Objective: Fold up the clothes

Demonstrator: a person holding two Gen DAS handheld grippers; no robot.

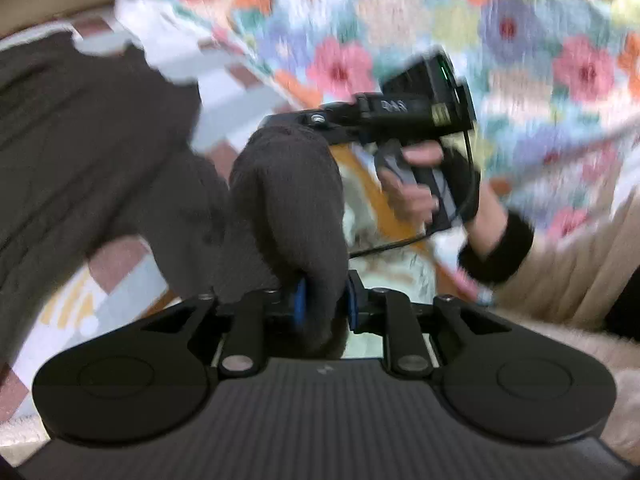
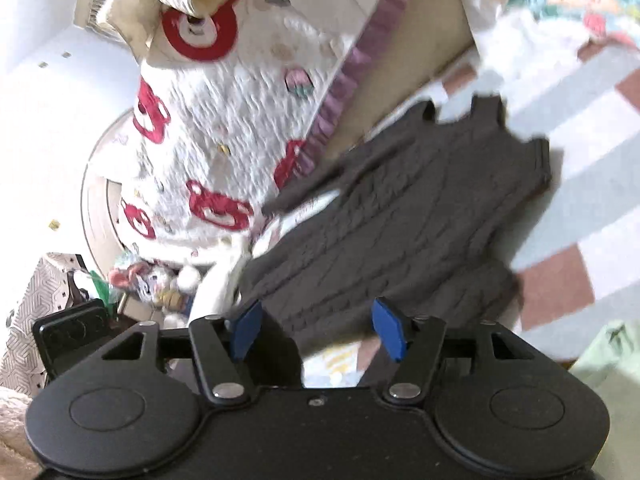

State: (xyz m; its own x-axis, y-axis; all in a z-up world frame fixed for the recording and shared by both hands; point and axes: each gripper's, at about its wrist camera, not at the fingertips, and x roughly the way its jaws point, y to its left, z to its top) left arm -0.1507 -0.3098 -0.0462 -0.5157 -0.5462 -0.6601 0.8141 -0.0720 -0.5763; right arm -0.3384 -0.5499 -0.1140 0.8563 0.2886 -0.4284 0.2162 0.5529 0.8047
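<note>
While the left gripper (image 1: pixel 322 304) pinches a thick bunch of the dark knit top (image 1: pixel 92 152) between its blue pads (image 1: pixel 299 300), the rest of that garment trails off to the left across the bed sheet (image 1: pixel 240 80), which has pale blue, white and dusty pink blocks. Its jaws are nearly closed, with only the fold of cloth keeping them apart. Held up close to the lens, the bunch looks like a rounded hump of brownish-grey ribbed wool. Beyond it a hand (image 1: pixel 416 184) with a black cuff and cream sleeve grips the handle of the right gripper, in front of a bright flowered quilt (image 1: pixel 400 12).

From the right wrist view, the right gripper (image 2: pixel 318 330) stands wide open with nothing between its blue pads (image 2: pixel 386 328). The knit top (image 2: pixel 400 208) lies ahead of it, spread fairly flat on the sheet (image 2: pixel 592 152); it is sleeveless, cable-patterned, with shoulder straps at the far end. Its left edge lies just beside a white blanket (image 2: pixel 224 128) printed with red bears
</note>
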